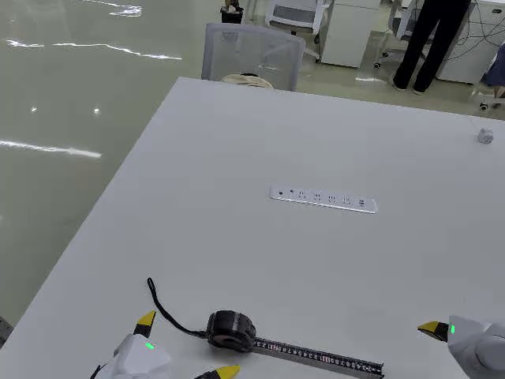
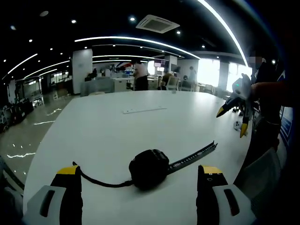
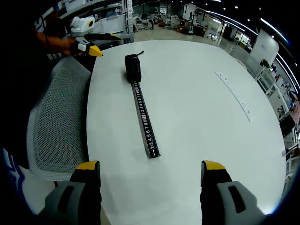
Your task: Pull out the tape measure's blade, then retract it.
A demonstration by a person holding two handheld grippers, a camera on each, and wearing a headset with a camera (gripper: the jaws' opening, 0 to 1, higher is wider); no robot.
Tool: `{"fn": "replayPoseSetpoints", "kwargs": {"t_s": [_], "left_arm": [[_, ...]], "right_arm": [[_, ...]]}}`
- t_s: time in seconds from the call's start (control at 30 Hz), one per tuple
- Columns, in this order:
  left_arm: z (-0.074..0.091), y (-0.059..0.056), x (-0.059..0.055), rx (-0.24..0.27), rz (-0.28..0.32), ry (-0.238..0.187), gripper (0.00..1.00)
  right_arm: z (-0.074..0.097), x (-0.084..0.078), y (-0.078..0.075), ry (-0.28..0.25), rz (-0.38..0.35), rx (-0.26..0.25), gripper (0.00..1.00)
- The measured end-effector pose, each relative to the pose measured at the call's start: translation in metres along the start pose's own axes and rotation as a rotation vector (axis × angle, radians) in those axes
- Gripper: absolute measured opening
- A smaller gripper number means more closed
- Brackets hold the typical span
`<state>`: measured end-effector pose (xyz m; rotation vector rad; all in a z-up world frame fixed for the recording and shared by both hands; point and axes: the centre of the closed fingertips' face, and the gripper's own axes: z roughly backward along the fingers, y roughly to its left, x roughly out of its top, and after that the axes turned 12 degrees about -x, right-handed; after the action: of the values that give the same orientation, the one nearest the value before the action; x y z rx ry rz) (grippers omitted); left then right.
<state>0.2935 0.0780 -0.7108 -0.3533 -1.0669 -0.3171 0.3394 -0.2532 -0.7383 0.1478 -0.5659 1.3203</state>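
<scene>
Jaws spread wide on the left tool (image 1: 185, 345), yellow tips on either side of the tape measure (image 1: 230, 330) and clamped on nothing. The black case sits on the white counter (image 1: 237, 158) just ahead of those tips, and I can see no contact with it. A black cord (image 1: 162, 304) trails from the case past one tip and curls across the counter.

From the other side of the case the blade (image 3: 144, 122) runs out flat on the counter, numbers up, pointing toward the right tool (image 3: 150, 165). That one is parted too and holds nothing. It hangs off the blade's free end, with a strip of bare counter between the end hook and its jaws.

Farther out from the tape measure, a flat white power strip (image 1: 323, 199) lies well beyond it, mid-counter. A small pale lump (image 1: 484, 136) sits farther again, too small to make out. A grey mesh chair (image 3: 51, 117) is tucked against the counter's edge alongside the blade. Another grey chair (image 1: 252, 51) stands at the counter's far edge. Beyond that, a person (image 1: 426, 39) in dark trousers stands on the shiny floor (image 1: 71, 95).
</scene>
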Motion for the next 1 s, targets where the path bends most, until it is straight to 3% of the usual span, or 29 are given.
{"fn": "replayPoseSetpoints", "kwargs": {"t_s": [0.4,0.8,1.0], "left_arm": [[-0.015,-0.008,-0.001,-0.006,0.034,0.003,1.0],[-0.028,-0.01,-0.004,0.006,0.045,-0.002,1.0],[-0.029,-0.008,-0.007,0.014,0.054,-0.003,1.0]], "right_arm": [[-0.016,0.006,-0.005,0.017,0.066,0.027,0.85],[-0.037,0.002,0.004,0.02,0.092,0.045,0.69],[-0.05,-0.007,0.006,0.05,0.135,0.043,0.59]]}}
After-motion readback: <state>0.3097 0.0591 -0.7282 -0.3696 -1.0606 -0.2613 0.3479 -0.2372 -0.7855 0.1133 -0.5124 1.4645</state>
